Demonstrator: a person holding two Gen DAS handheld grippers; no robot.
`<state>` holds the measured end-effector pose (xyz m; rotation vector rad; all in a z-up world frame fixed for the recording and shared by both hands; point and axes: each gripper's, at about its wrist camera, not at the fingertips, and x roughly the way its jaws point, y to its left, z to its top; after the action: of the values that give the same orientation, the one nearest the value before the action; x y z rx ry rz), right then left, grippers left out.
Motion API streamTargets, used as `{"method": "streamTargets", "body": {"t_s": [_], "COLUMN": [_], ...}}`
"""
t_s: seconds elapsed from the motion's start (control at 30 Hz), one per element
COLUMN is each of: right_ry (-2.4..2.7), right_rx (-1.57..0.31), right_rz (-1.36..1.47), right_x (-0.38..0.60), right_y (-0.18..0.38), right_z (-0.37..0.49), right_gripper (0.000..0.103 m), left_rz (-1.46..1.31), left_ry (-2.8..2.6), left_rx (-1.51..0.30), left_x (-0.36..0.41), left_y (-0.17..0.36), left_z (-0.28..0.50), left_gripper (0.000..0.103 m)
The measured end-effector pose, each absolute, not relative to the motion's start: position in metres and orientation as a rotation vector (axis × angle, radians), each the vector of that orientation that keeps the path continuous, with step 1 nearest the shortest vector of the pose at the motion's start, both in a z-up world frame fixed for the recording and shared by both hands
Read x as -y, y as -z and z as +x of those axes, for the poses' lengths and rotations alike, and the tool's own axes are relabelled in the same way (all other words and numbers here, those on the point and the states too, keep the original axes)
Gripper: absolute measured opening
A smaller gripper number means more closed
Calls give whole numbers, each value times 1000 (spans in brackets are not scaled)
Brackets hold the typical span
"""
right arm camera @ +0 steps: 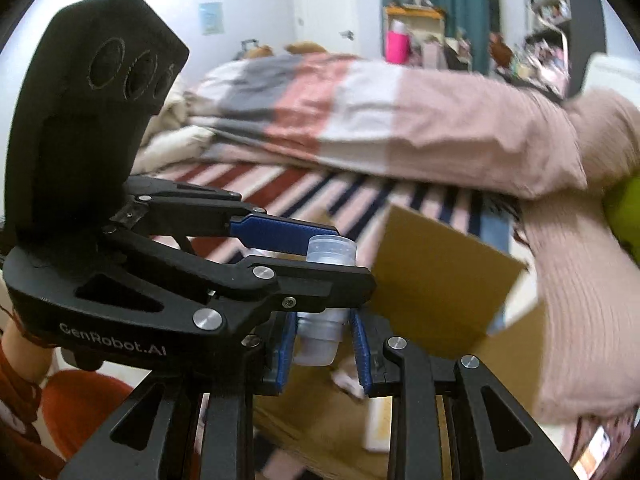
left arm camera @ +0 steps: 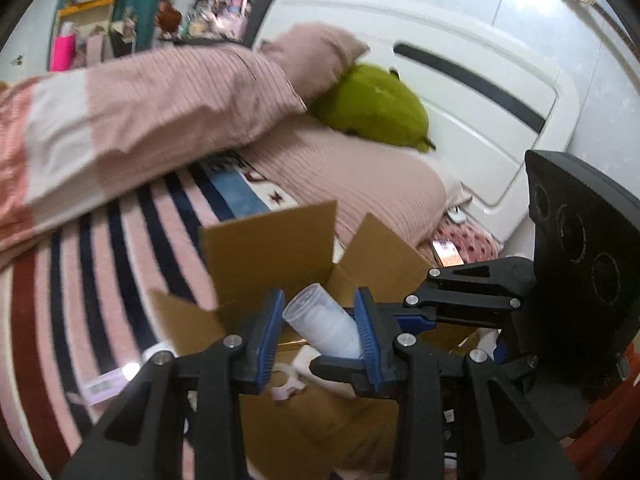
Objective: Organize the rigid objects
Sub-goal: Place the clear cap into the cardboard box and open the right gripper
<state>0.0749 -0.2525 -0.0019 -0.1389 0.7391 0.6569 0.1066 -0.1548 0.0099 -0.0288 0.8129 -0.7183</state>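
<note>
A translucent white plastic bottle (left arm camera: 323, 322) is held over an open cardboard box (left arm camera: 272, 248) on the bed. My left gripper (left arm camera: 320, 326) is shut on the bottle. In the right wrist view the bottle (right arm camera: 322, 332) hangs between the pads of my right gripper (right arm camera: 324, 342); whether those pads touch it I cannot tell. The left gripper (right arm camera: 320, 256) crosses from the left and clamps the bottle's capped end (right arm camera: 331, 250). White items (left arm camera: 316, 372) lie inside the box.
The box (right arm camera: 436, 280) sits on a striped pink blanket (left arm camera: 120, 264). A folded pink duvet (left arm camera: 160, 112), a green plush (left arm camera: 372, 108) and a white headboard (left arm camera: 460, 92) lie beyond. A white label strip (left arm camera: 108, 384) lies on the blanket.
</note>
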Motion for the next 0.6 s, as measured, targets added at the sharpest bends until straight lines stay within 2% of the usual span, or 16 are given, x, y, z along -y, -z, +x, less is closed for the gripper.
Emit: {"method": "streamTargets", "body": {"t_s": [0.13, 0.17, 0.2, 0.23, 0.27, 0.33, 0.6], "right_ry": [-626, -620, -618, -612, -605, -591, -598], "right_rx": [-789, -802, -813, -821, -828, -843, -803], "right_rz": [-135, -134, -134, -132, -127, -136, -169], "right_x": [274, 277, 280, 284, 286, 289, 271], "right_y": [15, 18, 20, 21, 22, 24, 13], "right_z": [84, 85, 86, 86, 87, 89, 82], "right_gripper": [21, 21, 21, 21, 24, 29, 31], "left_rz": [-3, 1, 7, 14, 19, 28, -15], "left_ry": [728, 721, 717, 709, 688, 662, 607], "left_rx": [-869, -874, -878, -876, -859, -843, -766], "left_x": [178, 179, 180, 179, 176, 170, 117], "left_y": [1, 1, 0, -2, -5, -8, -30], "left_z": [119, 121, 121, 121, 119, 116, 97], "left_gripper": [33, 36, 43, 61, 73, 75, 75]}}
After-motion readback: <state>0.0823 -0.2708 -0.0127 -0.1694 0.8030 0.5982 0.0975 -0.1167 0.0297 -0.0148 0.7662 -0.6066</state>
